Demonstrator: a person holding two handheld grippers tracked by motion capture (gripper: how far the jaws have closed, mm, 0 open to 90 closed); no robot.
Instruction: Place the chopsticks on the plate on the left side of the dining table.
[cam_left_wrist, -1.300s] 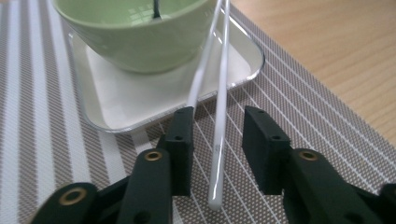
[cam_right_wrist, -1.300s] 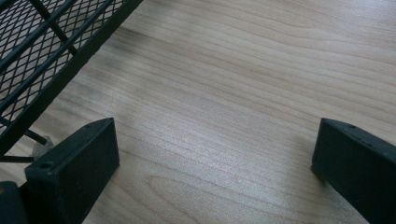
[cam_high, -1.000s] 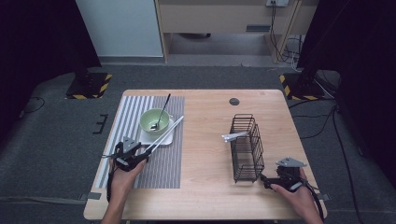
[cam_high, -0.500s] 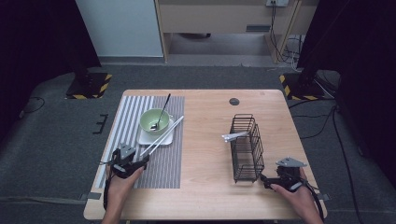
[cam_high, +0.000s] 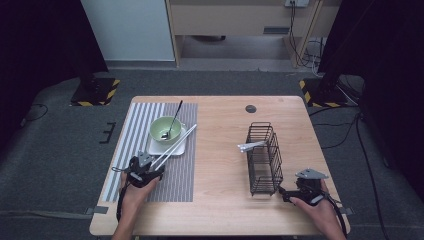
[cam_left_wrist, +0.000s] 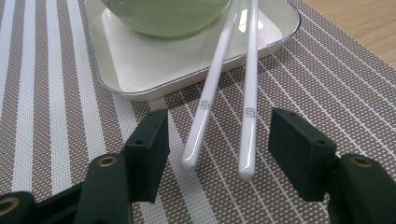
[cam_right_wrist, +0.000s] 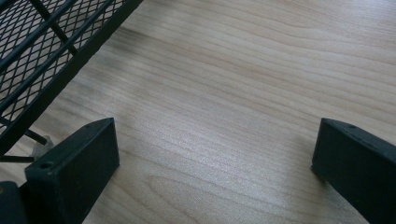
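Two white chopsticks (cam_left_wrist: 205, 107) lie side by side, their far ends resting on a white square plate (cam_left_wrist: 154, 74) and their near ends on the striped placemat (cam_left_wrist: 56, 116). A pale green bowl (cam_high: 164, 129) with a dark spoon (cam_high: 174, 119) in it stands on that plate. My left gripper (cam_left_wrist: 222, 140) is open, low over the mat, with the chopsticks' near ends between its jaws and clear of both. In the high view the left gripper (cam_high: 152, 168) sits at the mat's near part. My right gripper (cam_right_wrist: 215, 154) is open over bare wood, just beside the black wire basket (cam_right_wrist: 42, 51).
The wire basket (cam_high: 264, 157) stands upright on the right half of the wooden table (cam_high: 220, 150), with a white utensil (cam_high: 250, 146) poking out of its left side. A round cable hole (cam_high: 250, 108) sits near the far edge. The right gripper (cam_high: 286, 193) is near the front right corner.
My left gripper has drawn back a little toward the near edge of the mat. The chopsticks and the right gripper have not moved.
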